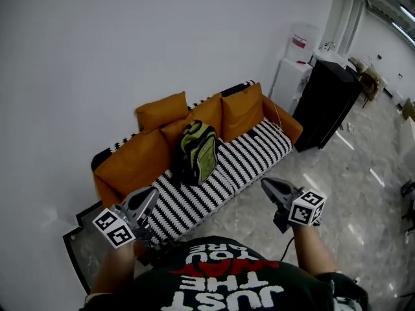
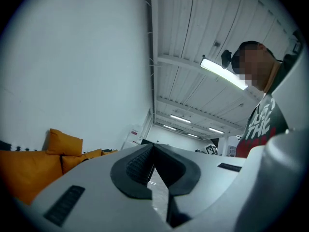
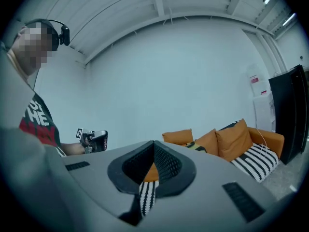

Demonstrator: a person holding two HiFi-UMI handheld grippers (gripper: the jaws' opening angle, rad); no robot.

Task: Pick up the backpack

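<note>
White wall and pale glossy floor (image 1: 324, 193) recorded from the head view. Found against the wall a sofa (image 1: 253, 157) with a black and white striped seat and orange cushions (image 1: 241, 109). Found the backpack (image 1: 198, 151), green and black, standing on the seat near the middle and leaning back on the cushions. Noted the left gripper (image 1: 154, 191) low at the left, tips shown against the striped seat, below and left of the backpack and clear of it. Noted the right gripper (image 1: 264, 184) low at the right, over the floor just off the sofa's front, below and right of the backpack, also apart from it. Placed the backpack between the two and farther out than both. Saw a black cabinet (image 1: 331, 102) and a water dispenser (image 1: 295, 60) past the sofa's far end.

Left gripper view: found the fingers (image 2: 133, 166) closed tip to tip, with nothing between them. Saw wall, ceiling lights (image 2: 224, 74) and orange cushions at the left edge.

Right gripper view: found the fingers (image 3: 169, 166) met at the tips and gripping nothing, with striped seat and orange showing through the slit beneath. Spotted a sliver of the backpack (image 3: 195, 146) among the cushions, just right of the tips and well beyond them. Saw the left gripper off to the left, held in a hand.
</note>
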